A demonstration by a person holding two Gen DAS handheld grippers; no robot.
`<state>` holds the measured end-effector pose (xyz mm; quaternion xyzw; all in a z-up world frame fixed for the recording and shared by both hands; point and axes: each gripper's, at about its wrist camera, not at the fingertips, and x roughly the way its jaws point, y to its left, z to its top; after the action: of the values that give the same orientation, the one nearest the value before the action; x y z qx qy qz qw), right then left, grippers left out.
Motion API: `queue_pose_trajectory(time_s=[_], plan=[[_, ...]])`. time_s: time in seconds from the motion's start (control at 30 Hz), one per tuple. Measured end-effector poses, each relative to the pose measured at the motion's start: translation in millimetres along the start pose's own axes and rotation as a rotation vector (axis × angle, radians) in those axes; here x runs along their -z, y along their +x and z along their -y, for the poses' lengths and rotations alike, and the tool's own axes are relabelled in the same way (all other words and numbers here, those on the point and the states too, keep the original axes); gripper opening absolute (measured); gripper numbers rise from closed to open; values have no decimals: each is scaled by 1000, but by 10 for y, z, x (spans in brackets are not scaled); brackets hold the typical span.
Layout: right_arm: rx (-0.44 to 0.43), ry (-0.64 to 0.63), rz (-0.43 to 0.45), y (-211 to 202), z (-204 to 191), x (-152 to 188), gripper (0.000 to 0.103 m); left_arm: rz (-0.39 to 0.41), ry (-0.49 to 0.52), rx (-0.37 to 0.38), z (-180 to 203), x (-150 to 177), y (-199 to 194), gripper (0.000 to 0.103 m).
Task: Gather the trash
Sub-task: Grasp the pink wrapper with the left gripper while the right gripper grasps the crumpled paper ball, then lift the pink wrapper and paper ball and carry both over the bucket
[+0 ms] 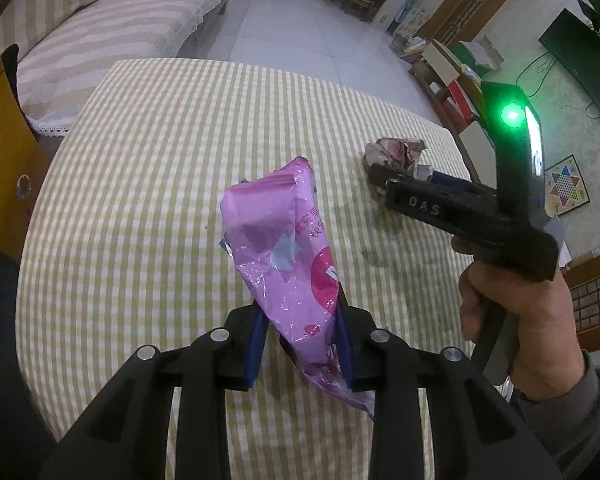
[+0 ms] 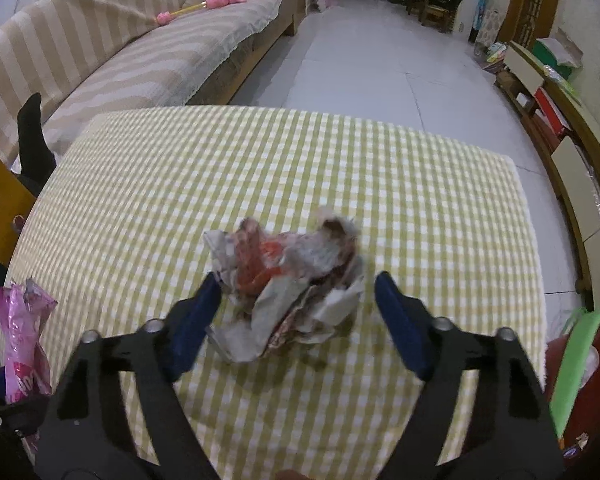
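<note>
Pinching pink wrapper near lower end: left tool, blue pads nearly closed on it. Long axis bottom centre to upper left of frame, free end up over checked counter. Straddling crumpled paper wad at frame centre on counter: right tool, half open, left pad at wad's edge, right pad apart. No clear long axis on wad. Left view only: hand gripping right tool. Right view only: green-handled red bin, lower right. Count: two trash pieces, two tools.
</note>
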<state>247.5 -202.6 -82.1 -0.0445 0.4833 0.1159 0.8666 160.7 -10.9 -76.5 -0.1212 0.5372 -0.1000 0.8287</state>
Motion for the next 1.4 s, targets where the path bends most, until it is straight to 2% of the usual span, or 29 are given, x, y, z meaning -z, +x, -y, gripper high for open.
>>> queue_pose_trajectory(time_s=[0.17,0.23,0.67,1.07,1.4], plan=[[6,-7,18,-110,-24,12,48,2,2,3,27,-41,2,28],[9,-11,20,-165,-27,16,45,7,2,5,80,11,20,28],[16,9,96,-982,94,250,44,67,33,13,322,149,-381,28],[35,92,179,-1701,563,452,43,114,140,34,1005,248,-704,28],[104,186,222,-2079,1164,669,43,114,246,86,1685,174,-682,28]])
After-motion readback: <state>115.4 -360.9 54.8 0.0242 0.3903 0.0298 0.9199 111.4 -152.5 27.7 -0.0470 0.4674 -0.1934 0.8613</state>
